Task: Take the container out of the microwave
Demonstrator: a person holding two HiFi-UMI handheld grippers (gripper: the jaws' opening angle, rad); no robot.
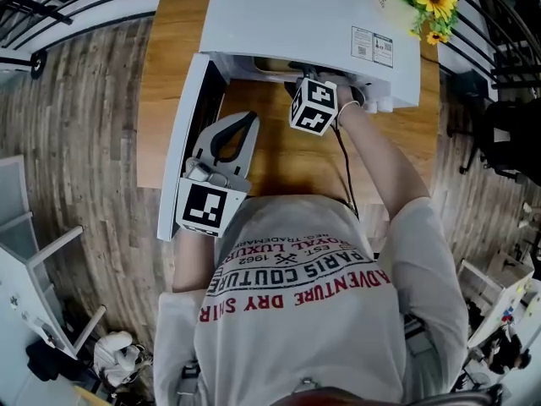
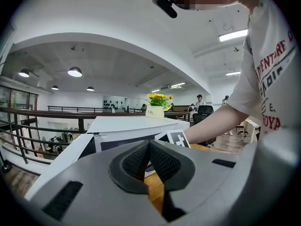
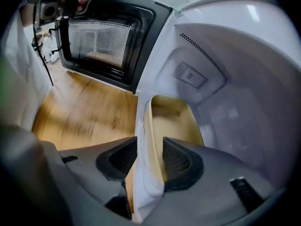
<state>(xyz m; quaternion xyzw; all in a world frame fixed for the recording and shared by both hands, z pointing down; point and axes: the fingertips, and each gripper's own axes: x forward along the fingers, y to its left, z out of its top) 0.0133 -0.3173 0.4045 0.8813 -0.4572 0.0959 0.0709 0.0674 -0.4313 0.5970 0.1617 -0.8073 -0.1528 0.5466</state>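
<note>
Grasping step. The right hand-held gripper [image 3: 149, 150] stood inside the microwave [image 3: 221, 79], jaws apart astride the near wall of the container [image 3: 174, 121], apparently not yet pinching. The left hand-held gripper [image 2: 149, 147] was clenched and empty. The next move probably called for a firm close, then a level withdrawal.

Shirt [image 1: 304, 328] print PARIS COUTURE, ADVENTURE DRY, 1962

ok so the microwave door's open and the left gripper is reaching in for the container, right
Not quite: it is the right gripper that reaches into the microwave, with the wall of the container between its open jaws, as the right gripper view shows. The door is open, as you said. The left gripper stays outside, jaws together.
</note>
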